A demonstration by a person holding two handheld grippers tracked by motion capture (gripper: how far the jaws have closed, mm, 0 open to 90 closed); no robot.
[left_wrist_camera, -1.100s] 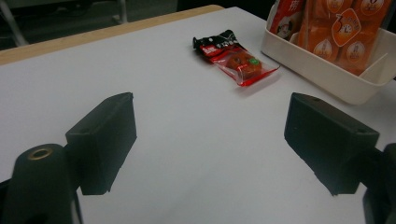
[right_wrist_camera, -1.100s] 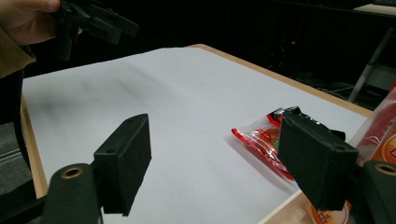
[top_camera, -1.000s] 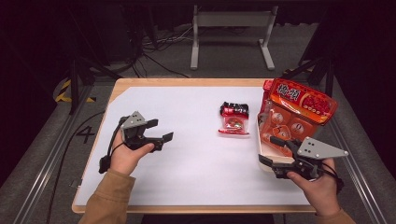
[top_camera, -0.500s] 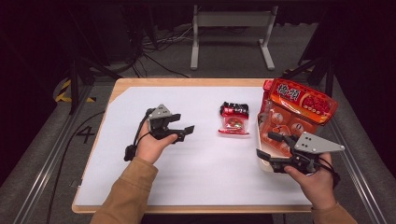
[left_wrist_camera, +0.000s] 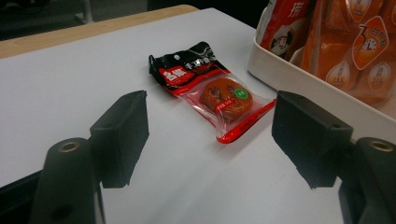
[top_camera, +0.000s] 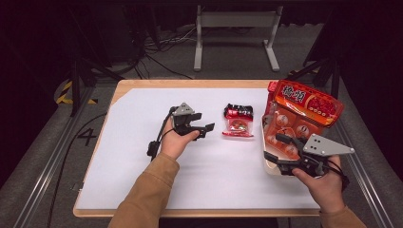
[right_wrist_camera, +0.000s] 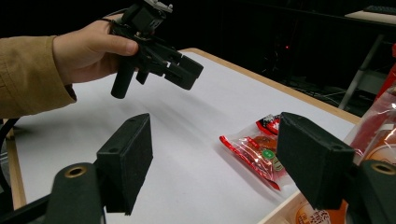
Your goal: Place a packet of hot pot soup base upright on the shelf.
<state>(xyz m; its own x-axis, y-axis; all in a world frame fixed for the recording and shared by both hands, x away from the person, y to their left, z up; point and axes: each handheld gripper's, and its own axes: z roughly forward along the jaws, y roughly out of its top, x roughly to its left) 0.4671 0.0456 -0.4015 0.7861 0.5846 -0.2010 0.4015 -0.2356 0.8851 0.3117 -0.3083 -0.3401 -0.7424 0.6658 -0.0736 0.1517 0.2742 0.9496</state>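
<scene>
A small red and black snack packet (top_camera: pixel 239 121) with a clear window lies flat on the white table cover, left of a white tray (top_camera: pixel 269 166). My left gripper (top_camera: pixel 209 129) hovers just left of the packet and points at it. In the left gripper view the packet (left_wrist_camera: pixel 212 88) lies ahead of the jaws, beyond the tips. My left gripper (left_wrist_camera: pixel 210 135) is open; its jaws have just been closing a little, with nothing between them. My right gripper (top_camera: pixel 276 148) is open at the tray's near left corner, holding nothing, and looks toward the packet (right_wrist_camera: pixel 259 151) and the left gripper (right_wrist_camera: pixel 184 70).
The white tray (left_wrist_camera: pixel 299 79) at the table's right edge holds large red and orange snack bags (top_camera: pixel 306 102) that stand above its rim. The white cover (top_camera: pixel 133 156) spreads wide to the left and front. A wooden table border (top_camera: pixel 190 83) runs along the far side.
My left gripper has travelled right across the table, from the left part to just beside the snack packet, and a little lower. The right hand and tray have stayed put.
</scene>
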